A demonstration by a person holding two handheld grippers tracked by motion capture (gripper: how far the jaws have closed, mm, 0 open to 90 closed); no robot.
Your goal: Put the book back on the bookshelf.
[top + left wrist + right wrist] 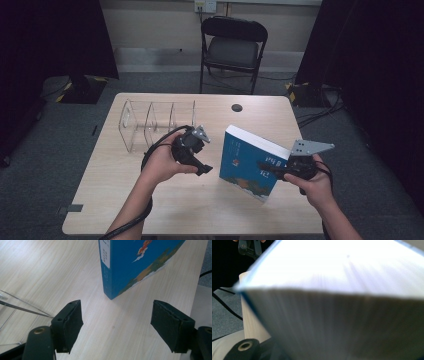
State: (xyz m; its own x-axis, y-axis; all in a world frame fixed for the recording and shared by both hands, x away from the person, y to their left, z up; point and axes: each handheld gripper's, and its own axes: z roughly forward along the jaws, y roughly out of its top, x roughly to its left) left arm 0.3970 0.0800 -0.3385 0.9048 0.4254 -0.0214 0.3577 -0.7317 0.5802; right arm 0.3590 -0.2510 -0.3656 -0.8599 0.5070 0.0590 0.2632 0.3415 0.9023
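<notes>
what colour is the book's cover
Blue, with a small illustration on the book; the left gripper view shows it best.

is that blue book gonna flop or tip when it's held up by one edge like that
Probably stiff: the blue book looks thick and keeps its shape, tilted on one corner. Likely heavy for a one-sided hold by the right gripper. It may tip if released, and the glossy-looking cover could slip.
</notes>
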